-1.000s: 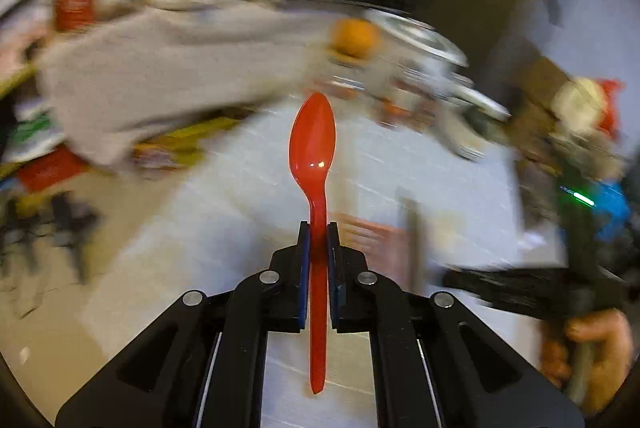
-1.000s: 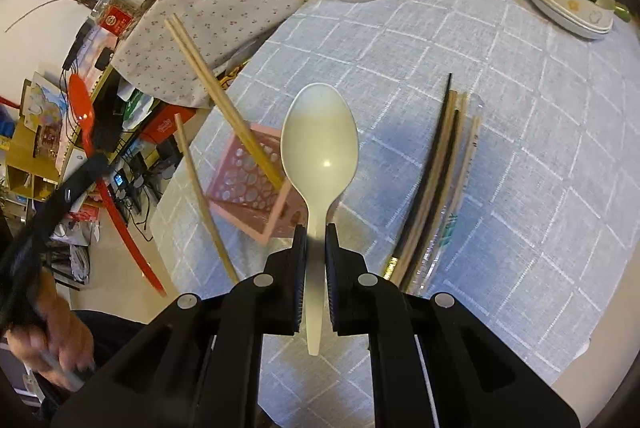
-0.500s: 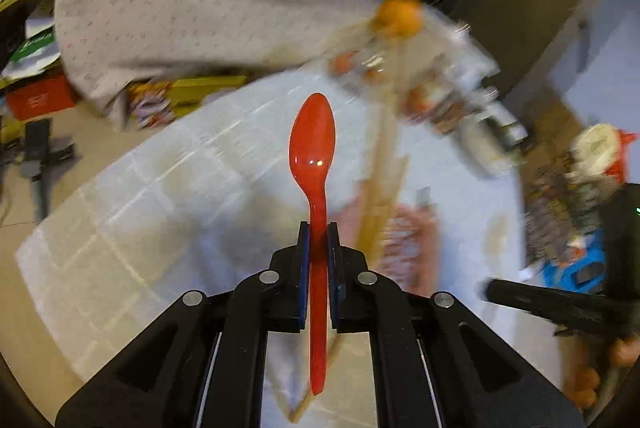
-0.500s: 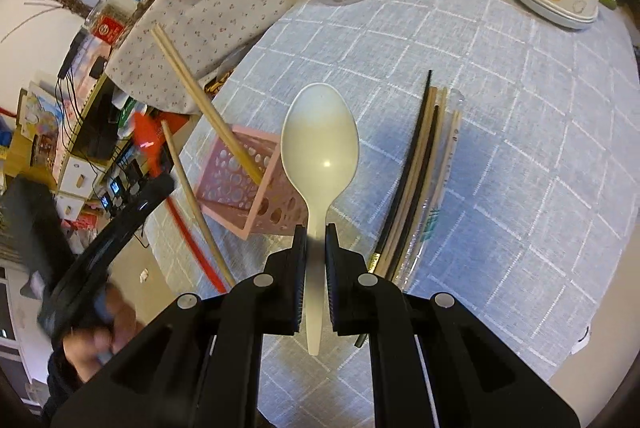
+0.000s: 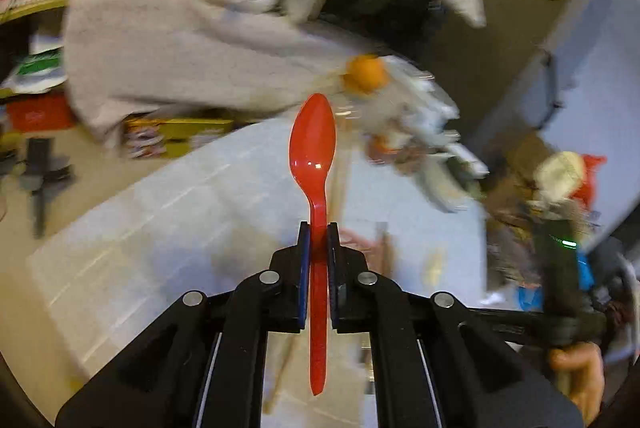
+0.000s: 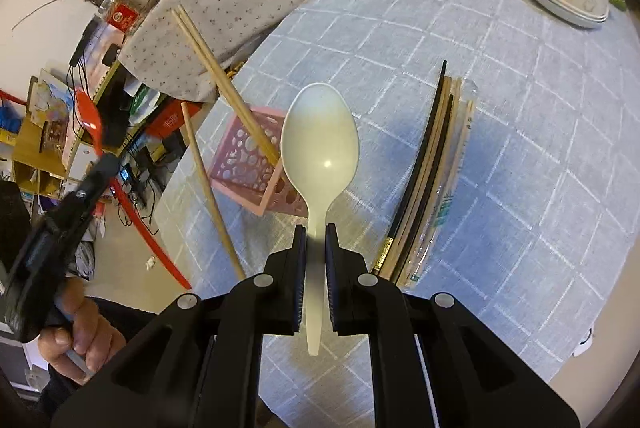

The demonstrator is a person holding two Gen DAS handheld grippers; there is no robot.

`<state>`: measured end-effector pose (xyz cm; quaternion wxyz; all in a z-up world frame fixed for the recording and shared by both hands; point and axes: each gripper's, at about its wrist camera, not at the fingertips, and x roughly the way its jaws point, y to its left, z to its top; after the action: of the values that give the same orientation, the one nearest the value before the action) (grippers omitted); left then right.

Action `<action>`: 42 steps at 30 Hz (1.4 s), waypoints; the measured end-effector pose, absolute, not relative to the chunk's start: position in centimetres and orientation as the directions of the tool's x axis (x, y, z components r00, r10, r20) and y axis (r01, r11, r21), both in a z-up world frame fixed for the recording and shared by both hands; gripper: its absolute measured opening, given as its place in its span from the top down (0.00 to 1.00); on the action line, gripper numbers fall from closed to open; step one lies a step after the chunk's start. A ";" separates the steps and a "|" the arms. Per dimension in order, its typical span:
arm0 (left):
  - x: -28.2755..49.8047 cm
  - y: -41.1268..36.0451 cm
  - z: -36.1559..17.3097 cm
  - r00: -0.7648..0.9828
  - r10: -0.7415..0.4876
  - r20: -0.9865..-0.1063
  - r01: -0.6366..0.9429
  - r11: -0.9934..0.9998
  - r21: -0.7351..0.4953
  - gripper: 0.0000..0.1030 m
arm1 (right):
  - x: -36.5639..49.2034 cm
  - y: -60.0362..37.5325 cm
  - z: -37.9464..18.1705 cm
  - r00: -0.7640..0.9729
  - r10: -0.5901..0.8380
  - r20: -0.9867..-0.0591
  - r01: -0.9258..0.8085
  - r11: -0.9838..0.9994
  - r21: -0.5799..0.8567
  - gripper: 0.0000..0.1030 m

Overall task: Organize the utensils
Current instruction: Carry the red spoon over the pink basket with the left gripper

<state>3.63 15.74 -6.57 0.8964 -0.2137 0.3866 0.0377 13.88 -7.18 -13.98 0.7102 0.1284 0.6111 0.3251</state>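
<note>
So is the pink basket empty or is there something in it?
Not empty. The pink basket on the table has wooden chopsticks sticking out of its top at a slant. The pictures don't show what else is inside.

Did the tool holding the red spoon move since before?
Yes. In the right wrist view, the left tool with its red spoon sits higher against the shelves than half a second ago.

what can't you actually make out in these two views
- Left wrist view: motion blur smears the pink basket and the jars behind the red spoon.
- Right wrist view: the white spoon hides part of the pink basket, so its contents are unclear.
- Right wrist view: the chopsticks near ends sit behind the right hand-held gripper.
</note>
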 end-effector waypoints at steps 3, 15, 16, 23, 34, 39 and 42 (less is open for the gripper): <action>4.0 14.9 -8.2 0.675 -0.141 -0.724 -0.224 0.896 -0.383 0.93 | 13.9 -6.9 -14.2 0.042 0.612 -0.790 -0.300 0.762 0.574 0.91; 5.0 15.9 -10.5 0.607 0.058 -0.793 -0.364 0.907 -0.212 0.93 | 13.8 -6.2 -14.1 0.043 0.616 -0.786 -0.321 0.754 0.573 0.91; 4.9 16.1 -10.4 0.611 0.030 -0.791 -0.359 0.901 -0.244 0.93 | 13.8 -6.1 -14.1 0.042 0.616 -0.787 -0.323 0.754 0.573 0.91; 4.7 12.6 -9.4 0.699 -0.050 -0.714 -0.237 0.925 -0.297 0.93 | 13.7 -5.8 -14.2 0.044 0.609 -0.792 -0.329 0.757 0.564 0.91; 5.1 15.4 -10.9 0.640 0.047 -0.767 -0.380 0.887 -0.262 0.94 | 13.8 -5.9 -14.3 0.046 0.606 -0.794 -0.329 0.760 0.561 0.91; 5.0 15.1 -9.8 0.663 0.036 -0.748 -0.357 0.893 -0.273 0.94 | 13.4 -5.5 -14.1 0.043 0.611 -0.791 -0.343 0.753 0.562 0.91; 5.3 14.8 -8.9 0.685 0.034 -0.728 -0.335 0.902 -0.274 0.94 | 13.4 -5.5 -13.9 0.044 0.617 -0.786 -0.345 0.748 0.567 0.91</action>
<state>5.30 14.76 -8.88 0.8967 -0.1964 0.3832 0.1027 13.44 -5.48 -13.89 0.7138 0.1127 0.6037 0.3367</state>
